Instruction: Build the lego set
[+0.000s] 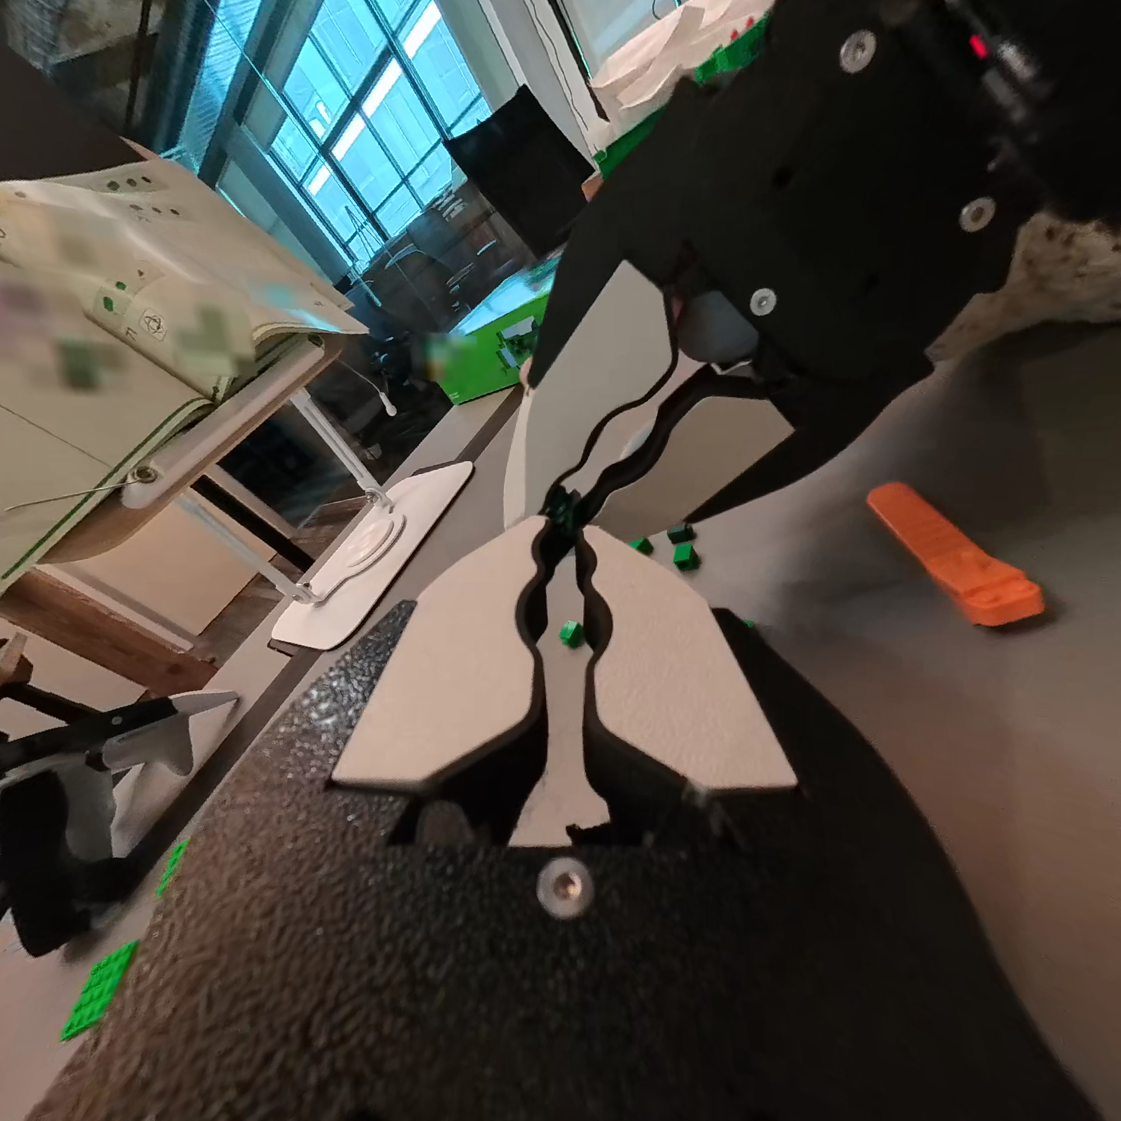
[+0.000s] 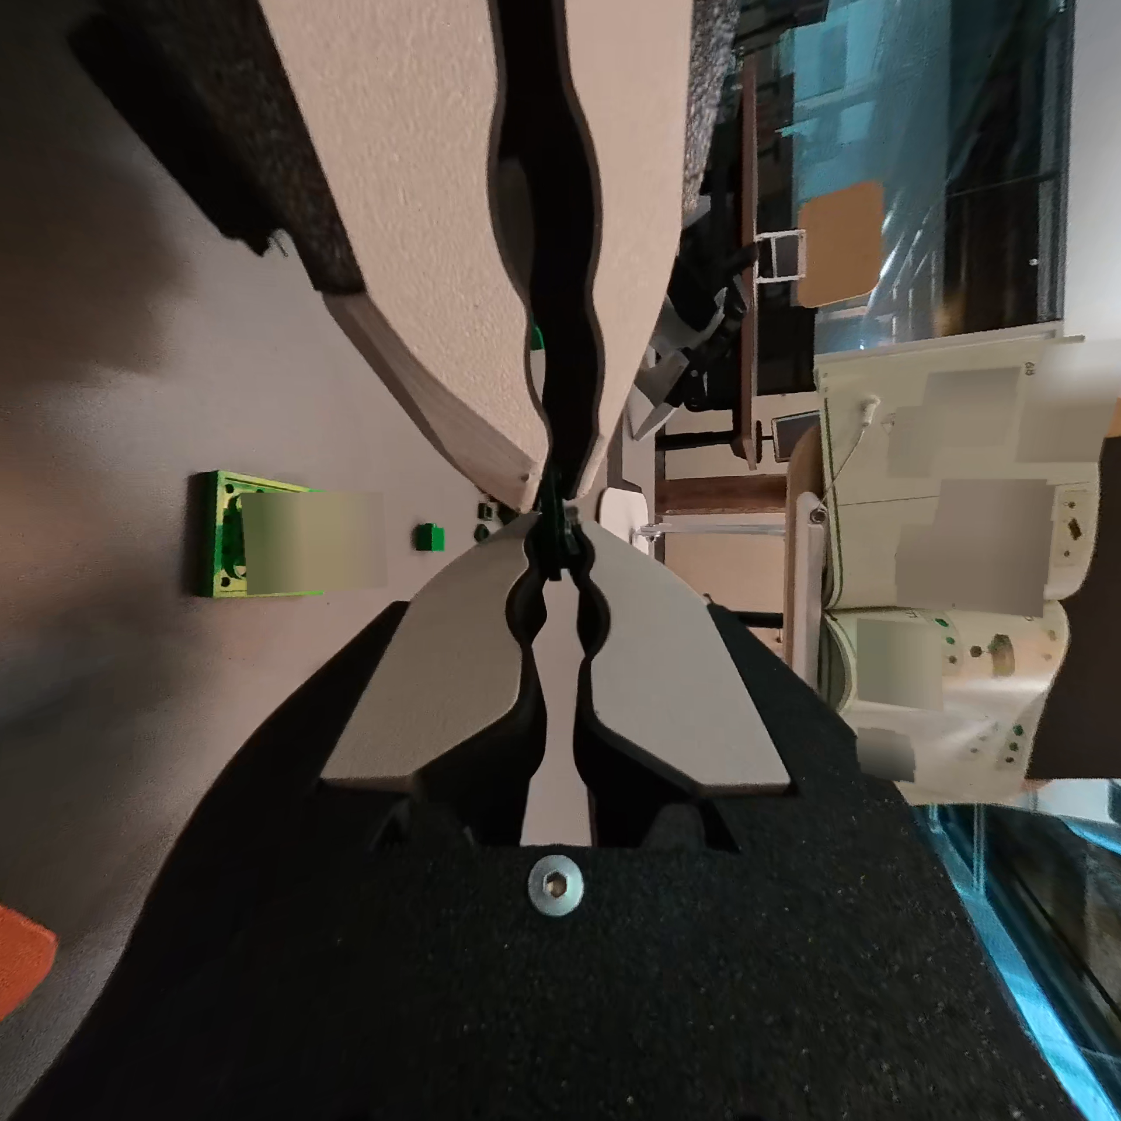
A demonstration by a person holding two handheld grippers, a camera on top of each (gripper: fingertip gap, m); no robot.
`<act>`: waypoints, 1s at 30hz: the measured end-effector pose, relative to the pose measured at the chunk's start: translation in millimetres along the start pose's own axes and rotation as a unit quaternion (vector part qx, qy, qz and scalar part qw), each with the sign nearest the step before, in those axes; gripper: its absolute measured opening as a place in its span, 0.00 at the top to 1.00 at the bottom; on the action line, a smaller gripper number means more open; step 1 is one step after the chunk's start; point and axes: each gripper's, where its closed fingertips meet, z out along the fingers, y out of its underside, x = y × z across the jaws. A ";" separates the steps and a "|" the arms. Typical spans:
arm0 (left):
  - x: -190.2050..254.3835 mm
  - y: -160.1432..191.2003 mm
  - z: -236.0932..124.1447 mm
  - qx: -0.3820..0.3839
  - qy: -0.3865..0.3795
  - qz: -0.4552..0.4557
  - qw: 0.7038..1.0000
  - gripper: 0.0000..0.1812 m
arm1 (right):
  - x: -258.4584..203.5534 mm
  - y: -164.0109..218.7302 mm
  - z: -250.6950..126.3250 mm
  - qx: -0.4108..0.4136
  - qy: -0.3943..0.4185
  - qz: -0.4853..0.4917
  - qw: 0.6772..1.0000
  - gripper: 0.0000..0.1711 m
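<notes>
A small dark green lego piece (image 1: 561, 506) is pinched at mid-frame in the left wrist view, where the tips of both tools meet. The left gripper (image 1: 563, 534) is narrowed onto the piece from below, and the right gripper (image 1: 570, 494) is closed on the same piece from the upper right, so the piece is held between the two, above the grey table (image 1: 910, 697). In the right wrist view the same piece (image 2: 553, 534) is seen at the centre, clamped by the right gripper (image 2: 555, 561) from below and met by the left gripper (image 2: 555, 485) from above. Loose green bricks (image 1: 682, 549) are scattered on the table just right of the tips, and one more brick (image 1: 570, 634) is seen between the left fingers. An orange separator (image 1: 958, 555) lies at the right edge, well apart. A green plate (image 1: 100, 989) lies at lower left. An open booklet (image 1: 139, 303) is propped on a stand (image 1: 376, 558) at the left. A green box (image 1: 497, 352) is seen farther back, at upper centre.
</notes>
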 end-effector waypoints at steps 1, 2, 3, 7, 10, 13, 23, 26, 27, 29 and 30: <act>0.5 1.0 0.3 -0.004 0.000 0.007 1.000 0.97 | -1.9 0.2 0.4 0.003 -0.008 0.002 1.000 0.97; 1.0 2.1 0.7 -0.009 0.000 0.014 1.000 0.97 | -3.6 0.6 1.0 0.004 -0.016 0.008 1.000 0.96; 1.1 3.1 0.9 -0.012 -0.001 0.019 1.000 0.97 | -4.8 0.6 1.5 0.006 -0.022 0.010 1.000 0.96; -1.4 1.8 0.0 -0.007 -0.010 0.023 1.000 0.97 | -0.2 -0.7 1.1 0.007 0.006 -0.014 1.000 0.94; -3.2 -1.8 -1.3 0.002 -0.022 0.030 0.999 0.97 | 6.9 -2.9 -0.6 0.013 0.040 -0.030 0.999 0.95; -5.0 -5.7 -2.7 0.016 -0.024 0.011 1.000 0.97 | 12.8 -4.4 -2.3 0.011 0.072 -0.040 0.997 0.96; -3.8 -6.1 -2.1 0.012 -0.028 0.026 0.999 0.97 | 11.8 -3.9 -1.3 0.015 0.077 -0.014 0.997 0.97; -4.7 -5.3 -2.7 0.013 -0.031 0.031 0.999 0.97 | 9.0 -6.1 -0.8 0.040 0.059 0.013 0.997 0.94; -5.8 -5.4 -3.2 0.014 -0.034 0.030 0.999 0.97 | 9.2 -6.5 -1.4 0.045 0.059 0.014 0.997 0.92; -7.0 -5.6 -3.9 0.016 -0.038 0.034 0.999 0.98 | 9.7 -7.2 -1.7 0.048 0.060 0.014 0.997 0.92; -6.9 -5.5 -3.9 0.016 -0.038 0.037 0.998 0.98 | 9.4 -7.1 -1.5 0.048 0.059 0.014 0.997 0.92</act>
